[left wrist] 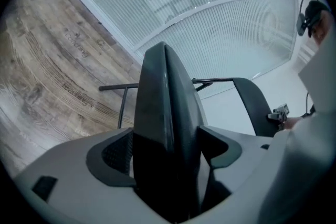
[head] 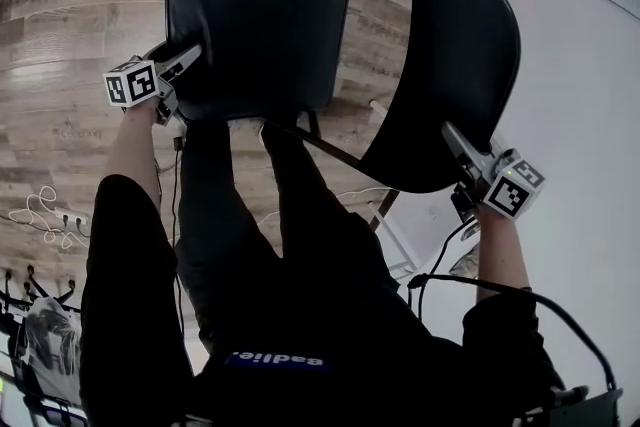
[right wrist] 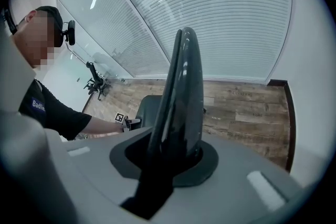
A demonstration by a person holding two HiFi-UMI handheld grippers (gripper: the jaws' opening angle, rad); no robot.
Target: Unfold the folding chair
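Observation:
The folding chair stands below me on the wood floor. Its black seat [head: 260, 25] lies to the left and its curved black backrest [head: 450, 65] to the right, joined by thin dark frame rods [head: 320, 147]. My left gripper [head: 190, 55] is at the seat's left edge. In the left gripper view the seat's edge [left wrist: 165, 113] fills the space between the jaws, which stand wide and close against it. My right gripper [head: 450, 137] is shut on the backrest's lower right rim [right wrist: 181, 97]. The seat [right wrist: 149, 110] and the left gripper [right wrist: 131, 122] show beyond it.
The person's dark-clothed legs and body [head: 300, 295] stand right behind the chair. Loose white cables [head: 40, 205] lie on the wood floor at the left. A pale wall [head: 580, 115] runs along the right, with slatted blinds [left wrist: 210, 23] behind. An office chair [right wrist: 94, 84] stands far off.

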